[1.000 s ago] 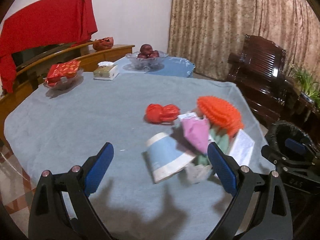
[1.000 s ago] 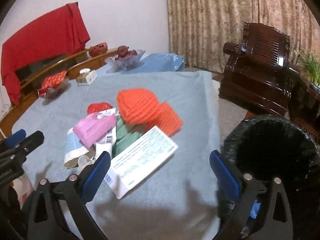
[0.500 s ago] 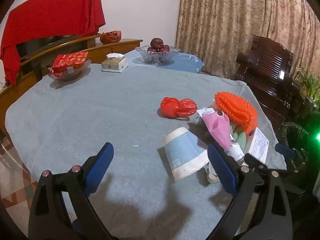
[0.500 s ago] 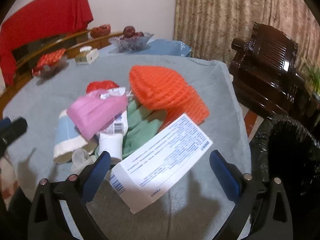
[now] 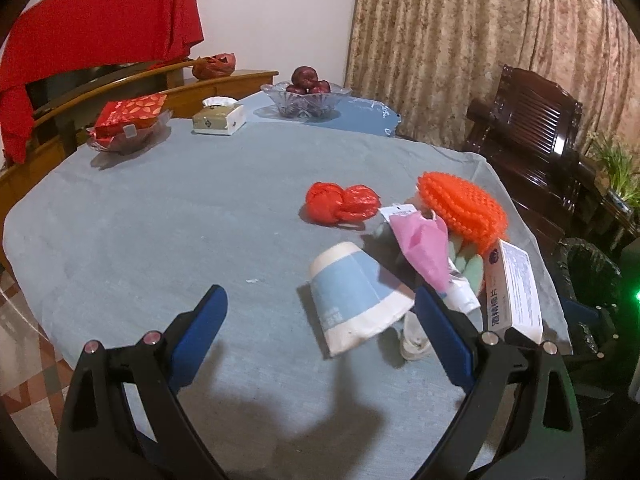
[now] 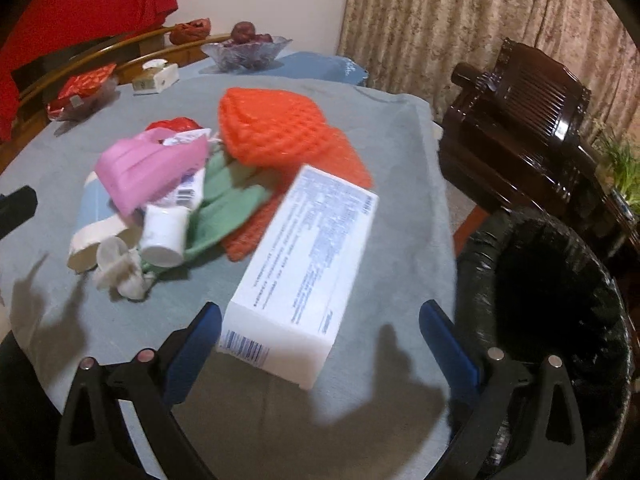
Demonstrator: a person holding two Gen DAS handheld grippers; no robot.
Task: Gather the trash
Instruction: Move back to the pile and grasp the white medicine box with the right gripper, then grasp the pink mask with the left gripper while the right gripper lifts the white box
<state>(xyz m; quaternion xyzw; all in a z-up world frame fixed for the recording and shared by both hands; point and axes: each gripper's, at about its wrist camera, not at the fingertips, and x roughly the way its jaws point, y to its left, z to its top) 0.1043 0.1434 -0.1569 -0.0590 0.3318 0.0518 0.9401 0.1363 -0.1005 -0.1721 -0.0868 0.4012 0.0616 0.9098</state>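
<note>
The right hand-held gripper (image 6: 320, 330) is wide open and holds nothing; the near end of the white box (image 6: 306, 268) lies between its two blue fingers, not yet touched. The left hand-held gripper (image 5: 318, 316) is also wide open and empty, and it hovers just before the flattened paper cup (image 5: 356, 294).

All the trash lies in one heap on the grey table (image 5: 160, 216), near the edge where the black-lined bin (image 6: 560, 320) stands. In the heap I see the box, the cup, a pink paper piece (image 6: 148, 170), a green glove (image 6: 228, 204), an orange foam net (image 6: 272, 126), a small white tube (image 6: 164, 232), a crumpled clear wrapper (image 6: 120, 268) and, a little apart, a red plastic bag (image 5: 340, 202).

The box is probably light and fairly stiff, so a grip across its narrow width near the end should hold well; a hard squeeze could crush it if it is empty. The net, the glove and the pink paper are soft and will fold, so it is better to pinch them in the thick middle. The cup is already flat and can be taken at its rim.
</note>
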